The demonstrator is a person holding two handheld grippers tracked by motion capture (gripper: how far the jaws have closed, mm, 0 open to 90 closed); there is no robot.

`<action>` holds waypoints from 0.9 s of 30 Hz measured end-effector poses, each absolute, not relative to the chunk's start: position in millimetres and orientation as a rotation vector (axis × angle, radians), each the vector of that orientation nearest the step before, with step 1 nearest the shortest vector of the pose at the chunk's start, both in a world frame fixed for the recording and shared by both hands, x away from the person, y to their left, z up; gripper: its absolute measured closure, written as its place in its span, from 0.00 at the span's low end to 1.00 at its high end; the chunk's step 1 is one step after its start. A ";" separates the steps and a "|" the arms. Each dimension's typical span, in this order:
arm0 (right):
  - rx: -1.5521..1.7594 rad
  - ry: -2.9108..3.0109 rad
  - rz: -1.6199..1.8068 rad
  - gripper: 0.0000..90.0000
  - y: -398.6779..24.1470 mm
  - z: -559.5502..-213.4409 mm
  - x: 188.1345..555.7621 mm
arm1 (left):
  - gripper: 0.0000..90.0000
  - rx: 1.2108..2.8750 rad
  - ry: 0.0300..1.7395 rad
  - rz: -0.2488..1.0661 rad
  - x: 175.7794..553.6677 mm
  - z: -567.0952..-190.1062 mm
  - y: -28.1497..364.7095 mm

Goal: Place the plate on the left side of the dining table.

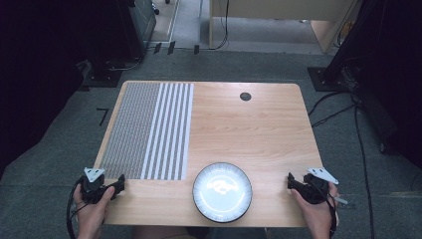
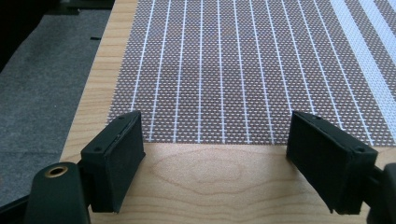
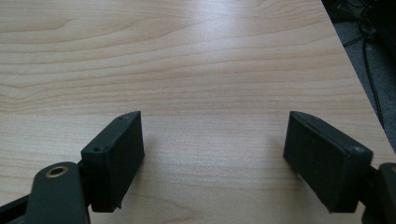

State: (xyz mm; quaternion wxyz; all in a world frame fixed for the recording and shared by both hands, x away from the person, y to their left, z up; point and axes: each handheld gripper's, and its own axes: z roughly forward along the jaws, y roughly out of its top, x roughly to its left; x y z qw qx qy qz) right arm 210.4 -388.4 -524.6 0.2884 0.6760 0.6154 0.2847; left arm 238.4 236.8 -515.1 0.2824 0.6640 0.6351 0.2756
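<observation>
Wooden table [image 1: 259,129], striped placemat [image 1: 149,130], round plate [image 1: 222,191]

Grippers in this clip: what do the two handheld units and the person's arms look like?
Both are black. The left gripper and right gripper each carry a grey three-cornered plate on top and trail a black cable. Up close, the left gripper's fingers are flat rectangular black blocks with small screw holes, with a brass-ringed hole on the frame beside them; the right gripper's fingers match. Forearms are bare, no sleeves in frame.

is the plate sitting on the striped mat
No, the plate rests on bare wood at the table's near edge, apart from the striped mat.
</observation>
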 end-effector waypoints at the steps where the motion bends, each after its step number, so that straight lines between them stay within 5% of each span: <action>1: 1.808 1.639 0.759 0.22 -387.9 -524.6 210.6 | 0.21 1.775 1.704 0.745 238.1 -514.3 236.6; 27: 1.860 1.513 0.875 0.21 -375.5 -506.5 202.0 | 0.21 1.766 1.549 0.679 230.6 -494.2 188.5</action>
